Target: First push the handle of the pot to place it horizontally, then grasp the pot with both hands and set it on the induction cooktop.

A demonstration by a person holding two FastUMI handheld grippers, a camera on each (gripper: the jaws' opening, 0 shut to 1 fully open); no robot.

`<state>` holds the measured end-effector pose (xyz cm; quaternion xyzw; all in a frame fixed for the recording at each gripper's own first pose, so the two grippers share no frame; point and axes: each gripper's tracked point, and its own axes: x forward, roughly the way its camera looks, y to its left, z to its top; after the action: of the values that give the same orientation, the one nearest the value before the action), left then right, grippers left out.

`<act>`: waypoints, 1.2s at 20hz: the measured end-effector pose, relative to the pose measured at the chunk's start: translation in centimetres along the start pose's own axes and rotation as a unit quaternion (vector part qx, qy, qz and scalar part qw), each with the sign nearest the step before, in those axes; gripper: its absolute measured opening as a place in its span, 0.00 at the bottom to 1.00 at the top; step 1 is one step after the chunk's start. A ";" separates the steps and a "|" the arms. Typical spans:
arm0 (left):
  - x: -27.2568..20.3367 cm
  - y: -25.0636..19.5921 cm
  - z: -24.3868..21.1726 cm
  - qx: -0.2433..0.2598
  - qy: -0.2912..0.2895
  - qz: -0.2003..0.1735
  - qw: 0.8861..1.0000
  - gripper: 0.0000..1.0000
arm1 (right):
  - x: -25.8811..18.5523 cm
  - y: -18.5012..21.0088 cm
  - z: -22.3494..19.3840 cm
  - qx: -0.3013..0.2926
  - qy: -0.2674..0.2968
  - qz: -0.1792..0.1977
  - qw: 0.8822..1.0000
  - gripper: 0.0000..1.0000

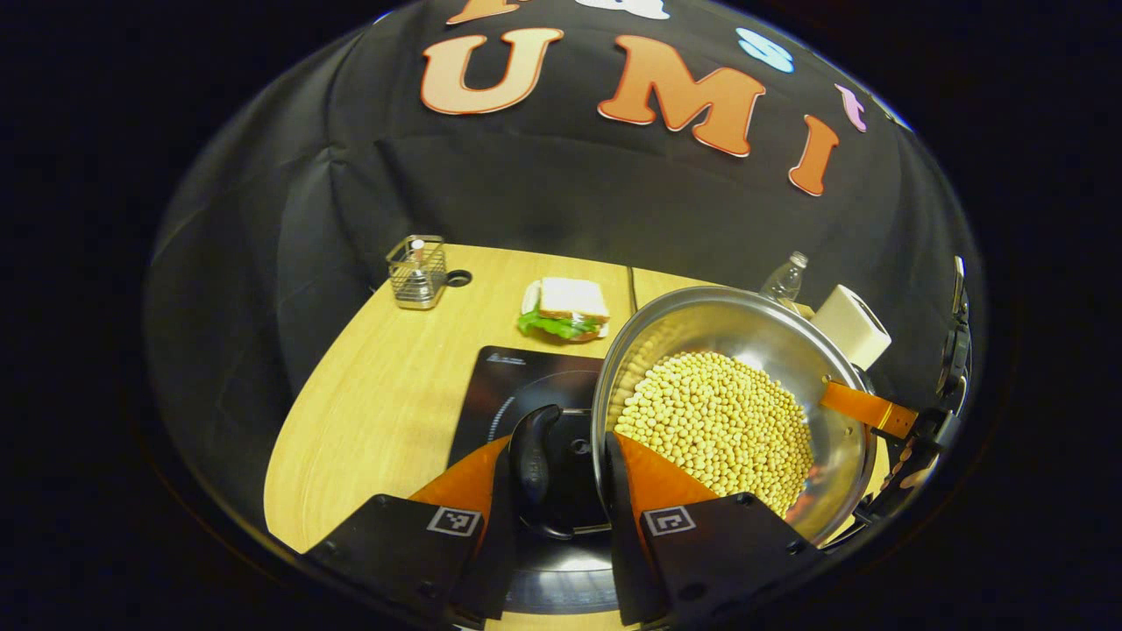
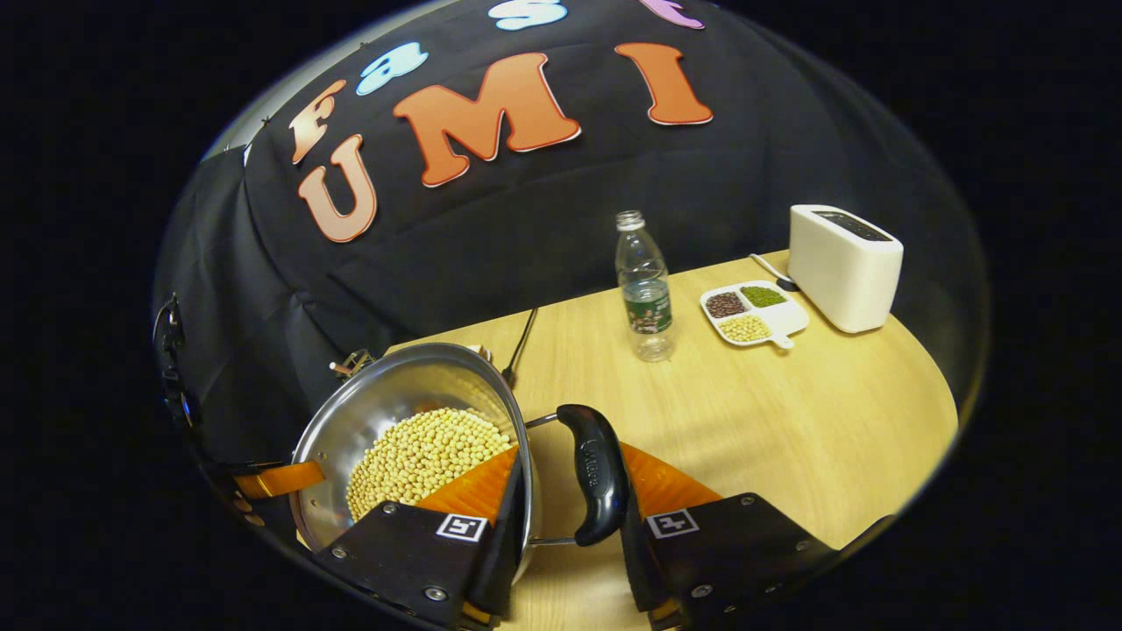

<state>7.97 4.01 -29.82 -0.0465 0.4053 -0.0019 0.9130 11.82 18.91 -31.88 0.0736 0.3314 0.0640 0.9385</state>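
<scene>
A steel pot [image 1: 692, 337] filled with pale yellow beans [image 1: 719, 429] hangs tilted over the right part of the black induction cooktop [image 1: 513, 386]. My left gripper [image 1: 561, 447] is shut on the pot: one finger sits outside its black side handle [image 1: 536, 464], the other inside the rim. In the right gripper view my right gripper [image 2: 571, 456] clamps the pot [image 2: 394, 394] the same way at the opposite black handle [image 2: 596, 473]. Each view shows the other gripper at the pot's far side.
On the wooden table [image 2: 789, 421] stand a water bottle [image 2: 644, 289], a divided dish of beans [image 2: 752, 314] and a white appliance [image 2: 843, 267]. A sandwich [image 1: 565, 308] and a wire basket [image 1: 417, 272] sit behind the cooktop.
</scene>
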 end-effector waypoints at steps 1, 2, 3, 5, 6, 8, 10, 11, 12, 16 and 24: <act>0.0 1.3 0.1 -0.005 0.003 0.005 1.000 0.53 | 0.6 1.1 -0.5 -0.002 0.005 0.005 1.000 0.52; 0.0 2.4 0.1 -0.011 0.005 0.009 1.000 0.53 | 1.0 2.1 -1.0 -0.005 0.009 0.008 1.000 0.52; -0.6 3.2 0.2 -0.017 0.007 0.011 1.000 0.53 | 1.5 3.0 -1.4 -0.009 0.013 0.011 1.000 0.52; -0.9 5.0 -0.1 -0.030 0.013 0.014 0.999 0.54 | 2.3 4.5 -2.0 -0.015 0.018 0.014 1.000 0.52; -0.4 5.9 -0.4 -0.035 0.017 0.015 0.999 0.53 | 2.7 5.0 -2.4 -0.017 0.020 0.015 1.000 0.52; 1.0 7.2 -0.7 -0.038 0.024 0.015 0.999 0.53 | 3.4 5.8 -3.2 -0.019 0.027 0.014 0.999 0.52; 3.0 7.8 -1.2 -0.035 0.029 0.017 0.999 0.53 | 4.1 6.4 -3.9 -0.015 0.032 0.014 0.999 0.52; 3.5 7.8 -1.2 -0.032 0.031 0.018 0.999 0.53 | 4.3 6.7 -4.2 -0.016 0.034 0.013 0.999 0.52; 3.5 7.4 -1.3 -0.030 0.032 0.019 0.999 0.53 | 4.5 6.9 -4.5 -0.014 0.035 0.013 0.999 0.52; 4.2 7.0 -2.4 -0.026 0.036 0.016 0.999 0.53 | 5.0 6.9 -5.5 -0.009 0.039 0.011 0.999 0.52; 3.7 7.4 -1.3 -0.026 0.024 0.018 0.999 0.58 | 5.2 5.5 -5.5 -0.032 0.038 -0.002 0.999 0.57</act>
<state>9.22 11.08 -34.10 -0.0628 0.4274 0.0240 0.9016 11.97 25.75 -38.31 0.0406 0.3643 0.0758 0.9273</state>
